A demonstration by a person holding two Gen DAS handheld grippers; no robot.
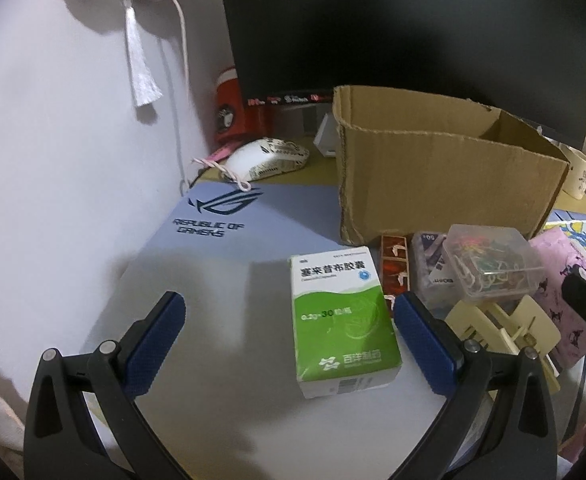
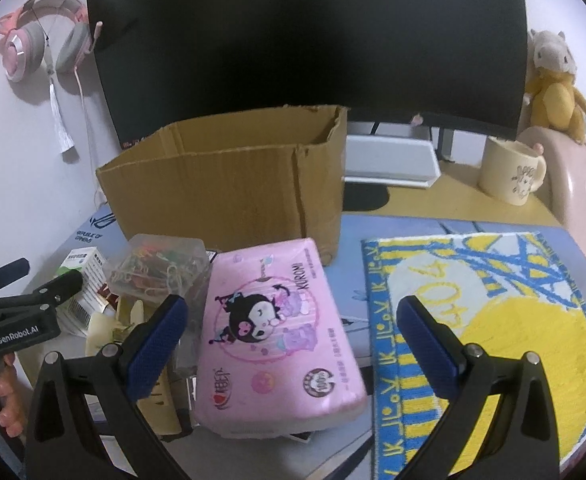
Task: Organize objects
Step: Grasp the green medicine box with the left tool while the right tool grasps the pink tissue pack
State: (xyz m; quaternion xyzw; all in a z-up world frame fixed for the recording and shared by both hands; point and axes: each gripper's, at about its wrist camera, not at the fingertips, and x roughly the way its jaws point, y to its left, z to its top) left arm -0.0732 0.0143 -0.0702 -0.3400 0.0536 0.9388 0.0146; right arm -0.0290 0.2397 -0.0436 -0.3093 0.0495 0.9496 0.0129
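Left wrist view: the left gripper [image 1: 289, 316] hangs with jaws wide over the green-and-white medicine box [image 1: 343, 320], which lies flat on the mouse pad [image 1: 213, 240] before the cardboard box [image 1: 445, 184]. Likely light, stiff and crushable; take it across its long sides. The right gripper [image 2: 291, 320], jaws wide, frames the soft pink tissue pack [image 2: 277, 332].

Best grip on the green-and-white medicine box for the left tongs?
Grip the medicine box across its two long side faces, coming from above along its length. It lies flat on the desk mat, already between the open left tongs; its right side sits close to the small red box, so stay low and narrow.
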